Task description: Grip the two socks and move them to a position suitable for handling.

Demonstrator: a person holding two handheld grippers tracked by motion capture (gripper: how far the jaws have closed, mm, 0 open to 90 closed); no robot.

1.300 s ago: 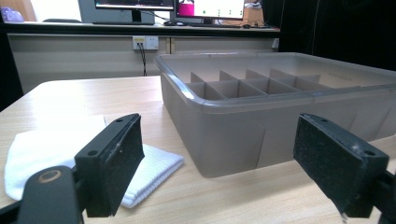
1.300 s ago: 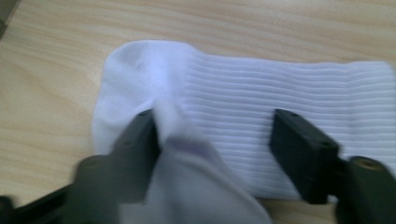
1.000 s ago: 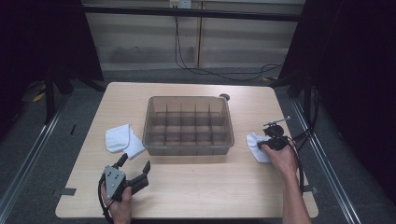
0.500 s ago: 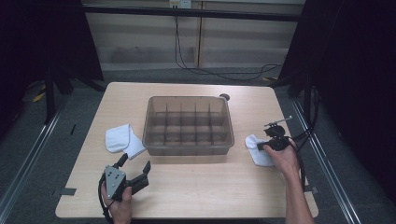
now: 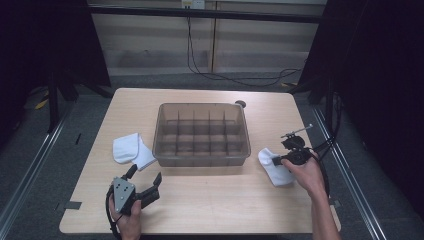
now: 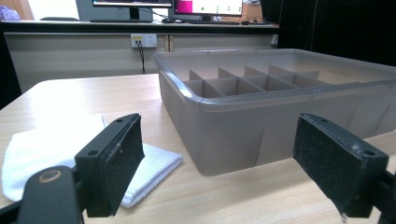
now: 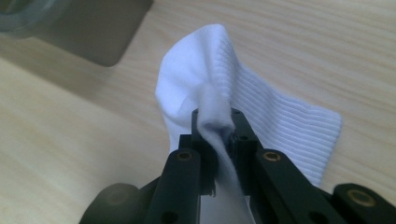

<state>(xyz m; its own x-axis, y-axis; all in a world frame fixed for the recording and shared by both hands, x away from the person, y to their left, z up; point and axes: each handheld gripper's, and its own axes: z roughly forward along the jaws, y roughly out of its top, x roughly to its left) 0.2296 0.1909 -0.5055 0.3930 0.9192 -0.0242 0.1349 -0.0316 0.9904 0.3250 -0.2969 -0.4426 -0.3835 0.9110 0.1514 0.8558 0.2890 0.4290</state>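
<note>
- Bench: carries everything.
- Divided bin: every compartment empty, nothing sorted yet.
- Left sock: flat beside bin, untouched.
- Right sock: pinched, partly lifted.
- Right gripper: fingers clamped on right sock.
- Left gripper: fingers apart, idle.

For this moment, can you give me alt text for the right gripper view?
The right tongs are shut on a pinched fold of a white ribbed cotton sock, whose loose end drapes onto the light wooden table. A corner of the translucent grey plastic divider bin sits at upper left.
</note>
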